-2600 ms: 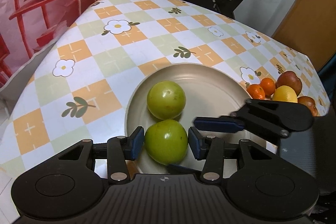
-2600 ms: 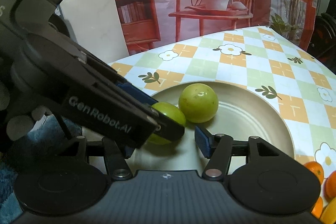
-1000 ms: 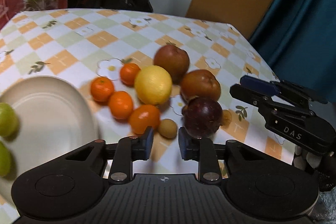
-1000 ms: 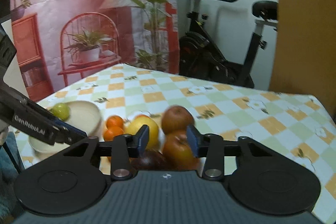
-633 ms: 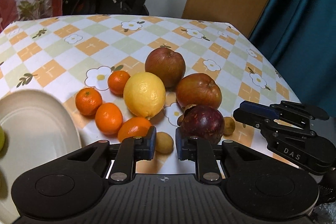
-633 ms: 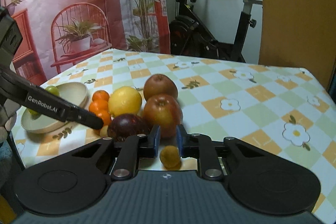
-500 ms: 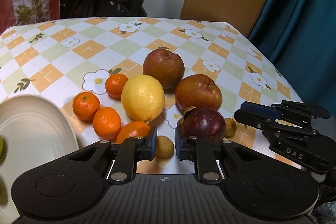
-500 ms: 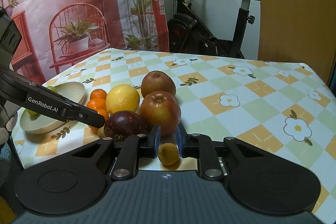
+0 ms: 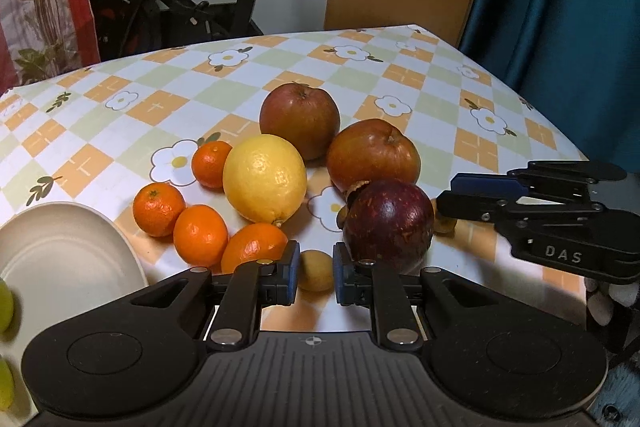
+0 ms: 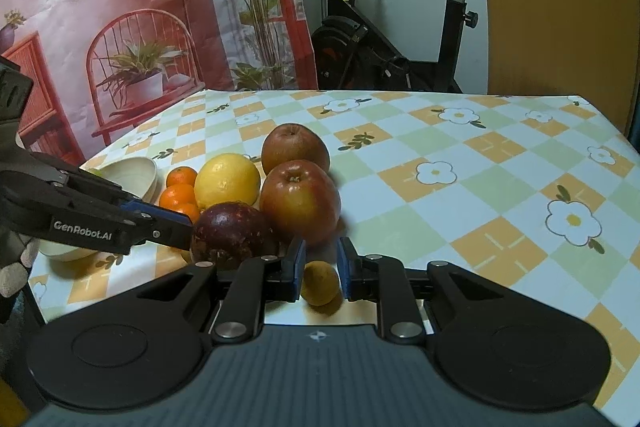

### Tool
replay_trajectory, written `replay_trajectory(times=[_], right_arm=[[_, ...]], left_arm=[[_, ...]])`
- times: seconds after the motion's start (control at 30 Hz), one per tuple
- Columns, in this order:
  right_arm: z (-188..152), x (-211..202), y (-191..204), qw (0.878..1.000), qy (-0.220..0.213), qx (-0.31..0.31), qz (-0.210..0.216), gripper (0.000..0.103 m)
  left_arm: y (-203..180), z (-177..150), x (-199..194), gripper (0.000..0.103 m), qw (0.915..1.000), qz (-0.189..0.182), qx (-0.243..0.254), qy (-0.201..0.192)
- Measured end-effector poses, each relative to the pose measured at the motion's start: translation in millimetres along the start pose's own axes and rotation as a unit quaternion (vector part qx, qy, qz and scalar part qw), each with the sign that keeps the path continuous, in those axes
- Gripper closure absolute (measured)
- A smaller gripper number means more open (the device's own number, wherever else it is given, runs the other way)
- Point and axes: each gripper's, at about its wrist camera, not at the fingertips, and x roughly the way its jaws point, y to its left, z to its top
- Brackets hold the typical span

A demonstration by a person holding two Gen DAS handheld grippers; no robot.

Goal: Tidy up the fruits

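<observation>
We have the left gripper (image 9: 314, 277) closed on a small tan fruit (image 9: 316, 271) low in the middle of its frame, wedged between an orange (image 9: 252, 247) and a dark purple fruit (image 9: 388, 221), and the right gripper (image 10: 322, 277) closed on a second small tan fruit (image 10: 320, 283) just below a red apple (image 10: 300, 203). We should lift both straight up, keeping each grip gentle, so the neighbours do not roll. The plate (image 9: 76, 267) waits at lower left.
</observation>
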Motion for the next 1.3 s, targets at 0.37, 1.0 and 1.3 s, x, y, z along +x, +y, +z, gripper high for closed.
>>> replay_trajectory(times=[0.37,1.0,1.3], right_arm=[[-9.0,8.2,0.0,1.000,0.010,0.006,0.001,0.073],[-10.8,12.6,8.3,1.000,0.019,-0.001,0.011,0.075],[-13.9,14.0,10.8,1.000,0.024,-0.005,0.007,0.075]], left_arm=[[-3.6,-0.4,2.1,0.081,0.9997,0.014,0.020,-0.005],[-6.9,-8.2,-2.1,0.075,0.9992,0.025,0.031,-0.003],[-4.9,-13.5,-4.7,0.075,0.9995,0.024,0.018,-0.006]])
